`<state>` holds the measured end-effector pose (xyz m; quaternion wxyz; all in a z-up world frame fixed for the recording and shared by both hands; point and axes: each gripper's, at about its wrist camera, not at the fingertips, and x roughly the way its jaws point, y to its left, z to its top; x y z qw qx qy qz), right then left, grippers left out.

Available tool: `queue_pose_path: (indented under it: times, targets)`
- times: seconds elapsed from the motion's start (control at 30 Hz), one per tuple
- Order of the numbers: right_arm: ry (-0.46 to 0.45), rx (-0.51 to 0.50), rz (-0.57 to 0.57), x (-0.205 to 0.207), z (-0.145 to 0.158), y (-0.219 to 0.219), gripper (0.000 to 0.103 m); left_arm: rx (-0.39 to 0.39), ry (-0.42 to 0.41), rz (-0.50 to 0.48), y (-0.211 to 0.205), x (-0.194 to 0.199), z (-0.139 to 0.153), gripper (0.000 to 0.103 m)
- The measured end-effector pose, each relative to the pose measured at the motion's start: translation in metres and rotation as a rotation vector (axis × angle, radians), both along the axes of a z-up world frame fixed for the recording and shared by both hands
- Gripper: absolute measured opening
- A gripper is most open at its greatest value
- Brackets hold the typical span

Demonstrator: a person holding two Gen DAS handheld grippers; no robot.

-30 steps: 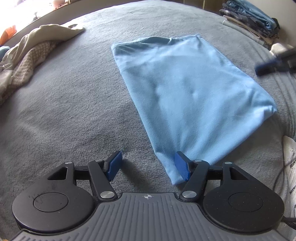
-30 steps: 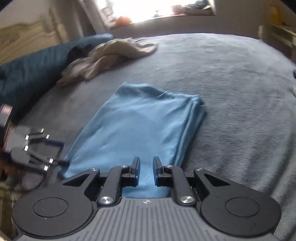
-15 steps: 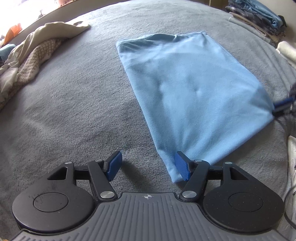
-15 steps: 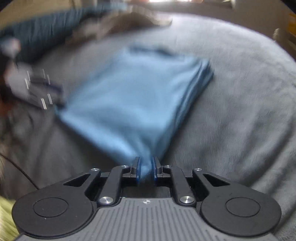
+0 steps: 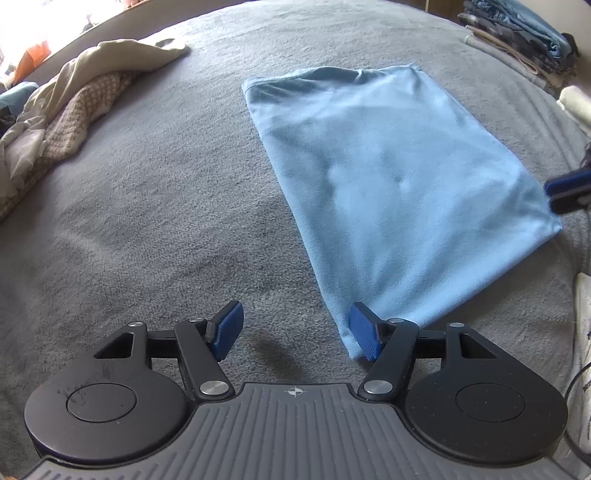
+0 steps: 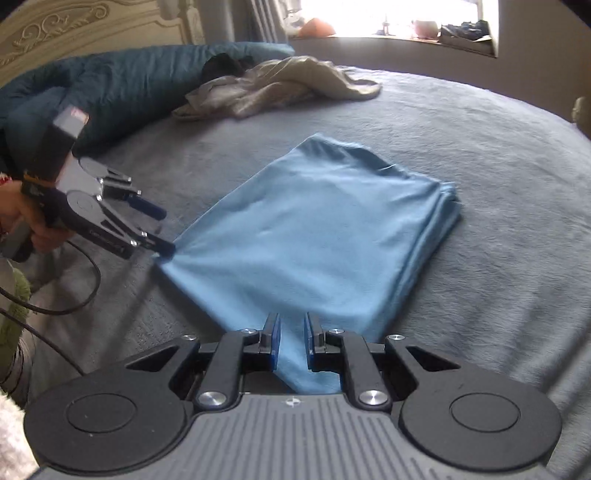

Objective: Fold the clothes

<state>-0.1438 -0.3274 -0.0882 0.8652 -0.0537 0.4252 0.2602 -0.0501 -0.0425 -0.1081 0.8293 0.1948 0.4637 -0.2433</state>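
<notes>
A light blue cloth (image 5: 388, 184), folded to a flat rectangle, lies on the grey bed cover (image 5: 147, 229). My left gripper (image 5: 295, 332) is open and low over the bed. Its right pad (image 5: 364, 336) sits at the cloth's near corner, and its left pad rests over bare cover. From the right wrist view the cloth (image 6: 325, 229) has the left gripper (image 6: 155, 232) at its left corner. My right gripper (image 6: 291, 343) hangs over the opposite corner with only a narrow gap between its jaws. Cloth shows through that gap but does not look pinched. From the left wrist view the right gripper (image 5: 569, 192) is beside the cloth's right corner.
A heap of beige clothes (image 5: 74, 110) lies at the far left of the bed. A stack of folded clothes (image 5: 517, 33) stands at the far right. A dark teal duvet (image 6: 110, 85) lies by the headboard. A black cable (image 6: 74, 295) trails from a person's hand (image 6: 29, 221).
My right gripper has swung from above the cloth's edge to its right corner, with the gap between its jaws unchanged. The left gripper has stayed put and open.
</notes>
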Motion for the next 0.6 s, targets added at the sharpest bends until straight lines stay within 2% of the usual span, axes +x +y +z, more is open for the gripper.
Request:
queue_pose_path:
  times: [0.1,0.23,0.3,0.4,0.5,0.6]
  targets:
    - [0.100,-0.155,0.062,0.007,-0.028,0.015,0.014,0.024,-0.031,0.000,0.004,0.000,0.006,0.064]
    - [0.047,-0.109,0.096,0.010,0.002,0.014,0.015,0.005,-0.066,0.013,0.009,0.009,0.024,0.064]
    - [0.020,-0.056,0.080,0.017,0.018,0.010,0.015,-0.022,-0.058,-0.006,0.001,0.016,0.032,0.064]
    - [-0.020,-0.032,0.014,0.036,0.031,0.006,0.016,-0.068,-0.015,-0.097,-0.026,0.022,0.041,0.064]
    - [-0.013,-0.085,-0.124,0.062,0.024,0.002,0.017,-0.106,0.018,-0.186,-0.061,0.025,0.039,0.065]
    - [0.008,-0.083,-0.200,0.078,0.006,-0.004,0.017,-0.073,0.059,-0.155,-0.084,0.032,0.019,0.063]
